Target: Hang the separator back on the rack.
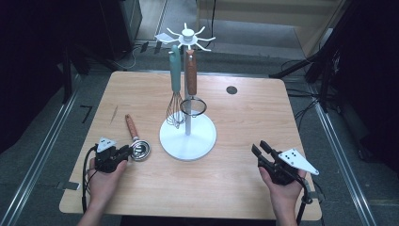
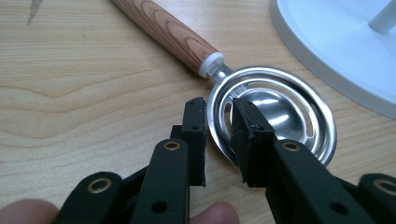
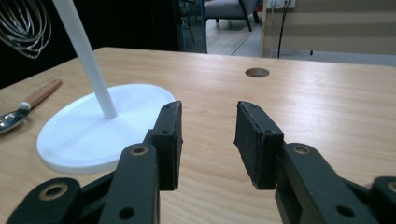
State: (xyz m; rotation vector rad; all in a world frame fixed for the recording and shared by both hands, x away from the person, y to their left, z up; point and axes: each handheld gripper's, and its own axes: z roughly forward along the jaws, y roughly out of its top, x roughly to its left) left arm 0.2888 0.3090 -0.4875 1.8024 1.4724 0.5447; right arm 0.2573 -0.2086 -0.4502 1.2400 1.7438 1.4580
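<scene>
A wooden table (image 1: 244, 141) on grey floor; the left gripper (image 2: 218, 135) grasps the strainer's (image 2: 280, 116) rim, while the right gripper (image 3: 208, 140) hovers released.

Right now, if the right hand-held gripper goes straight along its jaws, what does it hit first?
Probably the white stand base: the right hand-held gripper points over bare table toward it, though it may slip past the rim.

Recording lab: floor rails (image 1: 44, 155), dark curtains (image 1: 33, 56)
</scene>
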